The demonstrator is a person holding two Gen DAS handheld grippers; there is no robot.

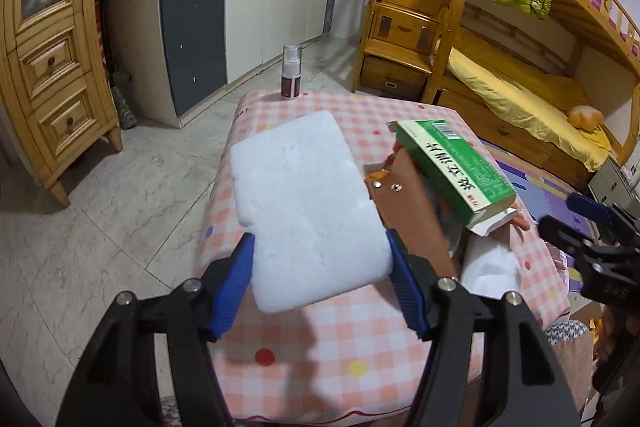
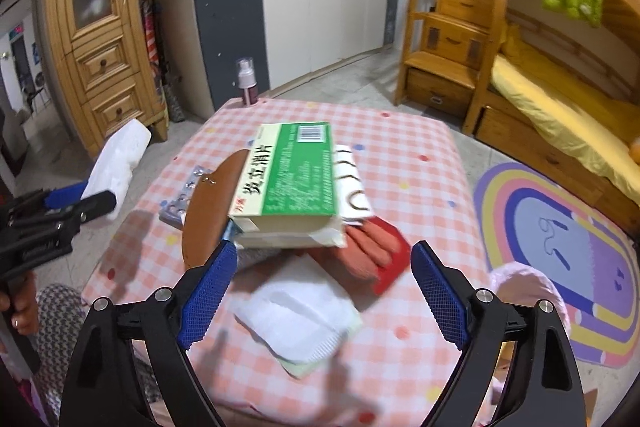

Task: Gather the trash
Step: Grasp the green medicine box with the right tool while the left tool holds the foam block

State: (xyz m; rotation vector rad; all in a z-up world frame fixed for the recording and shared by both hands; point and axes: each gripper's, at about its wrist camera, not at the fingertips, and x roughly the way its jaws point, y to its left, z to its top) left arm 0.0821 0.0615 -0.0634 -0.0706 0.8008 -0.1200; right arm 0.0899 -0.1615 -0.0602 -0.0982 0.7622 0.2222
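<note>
Gripping the white foam block [image 1: 308, 207] between their pads, our left tongs [image 1: 320, 275] angle down over the counter [image 1: 360, 347]; our right tongs [image 2: 320, 291] gape wide just short of the green box [image 2: 292, 175].

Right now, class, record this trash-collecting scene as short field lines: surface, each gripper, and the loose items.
surface: pink checked tablecloth
left gripper: shut on white foam block
right gripper: open, nothing between its fingers
centre pile: green and white cardboard medicine box atop brown leather pouch
nearest right gripper: white paper packet
far edge: small spray bottle
</note>
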